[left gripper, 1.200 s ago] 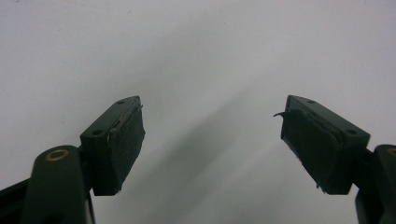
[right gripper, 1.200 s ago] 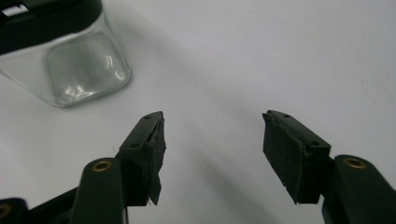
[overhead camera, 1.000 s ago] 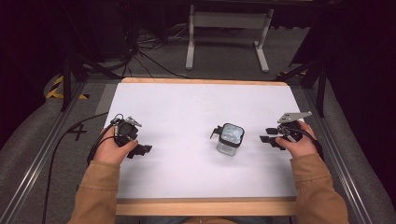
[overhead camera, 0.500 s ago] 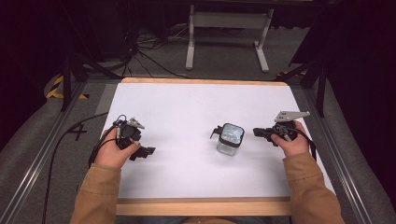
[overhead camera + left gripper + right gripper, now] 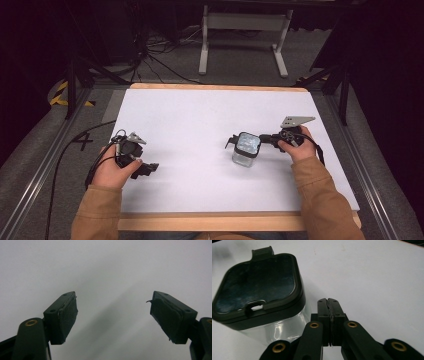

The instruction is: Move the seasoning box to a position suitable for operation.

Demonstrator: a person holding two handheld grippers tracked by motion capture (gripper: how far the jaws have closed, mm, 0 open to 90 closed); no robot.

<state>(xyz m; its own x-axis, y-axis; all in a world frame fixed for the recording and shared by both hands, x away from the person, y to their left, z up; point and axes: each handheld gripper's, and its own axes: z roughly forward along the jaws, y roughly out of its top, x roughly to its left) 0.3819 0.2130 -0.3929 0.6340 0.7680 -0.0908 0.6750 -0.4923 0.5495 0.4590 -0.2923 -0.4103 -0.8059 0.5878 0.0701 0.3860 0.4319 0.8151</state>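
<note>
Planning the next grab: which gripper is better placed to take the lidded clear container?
Right. The right gripper sits right beside the container, jaws shut, so it must open first. The left gripper is open but far across the table.

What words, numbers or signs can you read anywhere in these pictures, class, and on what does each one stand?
"4": a dark mark that looks like this number, on the grey floor strip left of the table in the high view.
No readable text on the clear container, its dark lid, or either gripper.
</note>
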